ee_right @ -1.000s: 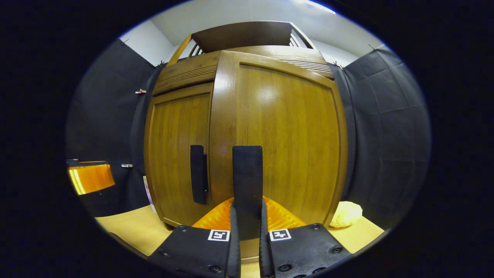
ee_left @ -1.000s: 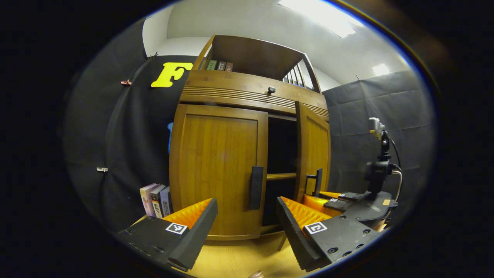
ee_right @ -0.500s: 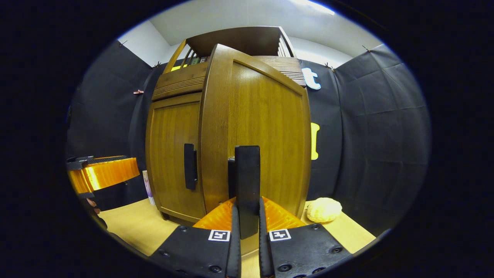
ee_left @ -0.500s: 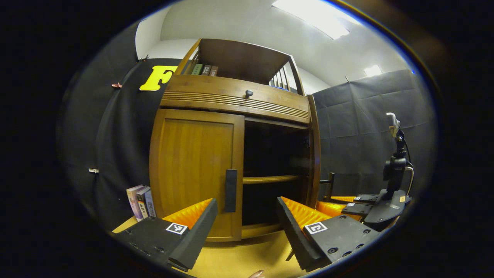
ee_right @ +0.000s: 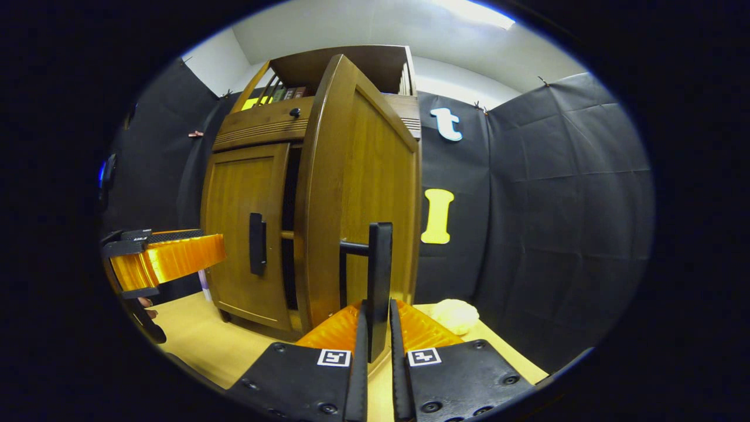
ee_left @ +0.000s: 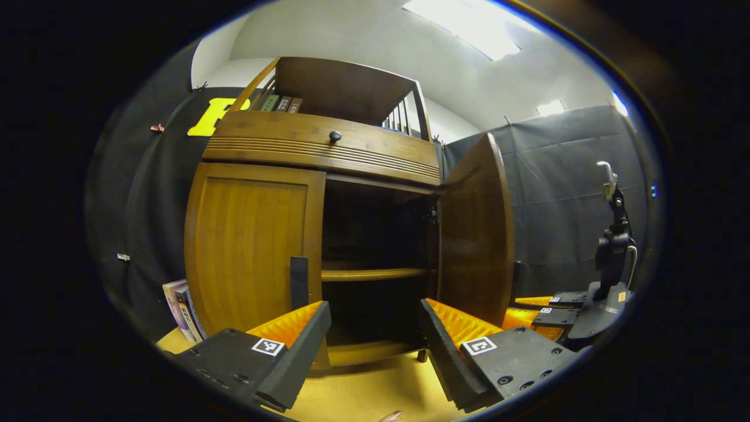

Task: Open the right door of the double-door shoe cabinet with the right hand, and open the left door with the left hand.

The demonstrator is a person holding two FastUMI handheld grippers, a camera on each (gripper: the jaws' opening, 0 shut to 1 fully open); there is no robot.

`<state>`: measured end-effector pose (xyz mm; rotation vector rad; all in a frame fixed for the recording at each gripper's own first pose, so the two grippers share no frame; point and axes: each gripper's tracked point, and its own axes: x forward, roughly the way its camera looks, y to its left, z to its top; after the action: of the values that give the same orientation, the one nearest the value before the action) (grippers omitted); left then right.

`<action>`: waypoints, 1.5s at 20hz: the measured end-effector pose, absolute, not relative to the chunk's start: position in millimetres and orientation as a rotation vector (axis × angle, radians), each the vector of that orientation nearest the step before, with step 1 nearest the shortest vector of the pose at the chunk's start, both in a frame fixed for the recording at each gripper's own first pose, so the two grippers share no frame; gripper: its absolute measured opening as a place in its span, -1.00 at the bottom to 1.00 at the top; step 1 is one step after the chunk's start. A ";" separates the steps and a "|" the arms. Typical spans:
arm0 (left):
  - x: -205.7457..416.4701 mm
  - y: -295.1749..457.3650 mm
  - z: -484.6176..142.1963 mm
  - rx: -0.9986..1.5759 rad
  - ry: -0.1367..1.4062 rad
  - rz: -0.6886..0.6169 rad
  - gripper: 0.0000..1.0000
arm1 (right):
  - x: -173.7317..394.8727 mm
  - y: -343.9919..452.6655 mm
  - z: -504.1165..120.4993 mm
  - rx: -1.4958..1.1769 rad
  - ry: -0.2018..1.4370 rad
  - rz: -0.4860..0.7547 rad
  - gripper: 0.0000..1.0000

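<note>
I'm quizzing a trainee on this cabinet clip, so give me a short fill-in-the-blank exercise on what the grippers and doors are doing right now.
1. The right gripper is shut on the right door's ____.
2. The left door is ____.
3. The left gripper has its fingers ____, holding nothing.
4. Beside the cabinet, on its left in the left gripper view, stand some ____.

Missing words: handle; closed; open; books
</note>
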<state>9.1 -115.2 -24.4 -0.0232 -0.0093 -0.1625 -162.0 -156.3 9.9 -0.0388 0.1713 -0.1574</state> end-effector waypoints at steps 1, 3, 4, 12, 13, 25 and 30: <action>10.7 -121.6 -25.5 -0.026 -0.007 -0.173 0.89 | -163.1 -163.7 11.8 -0.037 0.171 -0.169 -0.59; 14.3 -133.3 -26.6 -0.034 -0.007 -0.194 0.89 | -166.0 -182.7 16.6 -0.038 0.169 -0.211 -0.61; 16.4 -137.8 -26.9 -0.033 -0.008 -0.198 0.89 | -168.2 -191.3 18.2 -0.039 0.166 -0.224 -0.50; 43.6 -142.6 -34.1 -0.019 -0.009 -0.139 0.84 | -189.3 -230.6 20.5 -0.002 0.187 -0.220 -0.70; 47.3 -140.2 -33.7 -0.022 -0.010 -0.123 0.89 | -190.1 -235.0 22.8 -0.011 0.183 -0.234 -0.70; 81.6 -80.7 -35.8 0.030 -0.053 0.033 0.89 | -232.2 -249.9 64.1 -0.035 0.080 -0.260 -0.69; 110.7 -45.8 -42.9 0.066 -0.082 0.087 0.88 | -242.5 -233.9 89.3 -0.010 -0.017 -0.201 0.05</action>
<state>110.7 -45.8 -42.9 0.0659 -0.0825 0.0865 -242.5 -233.9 89.3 -0.0103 -0.0165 -0.2008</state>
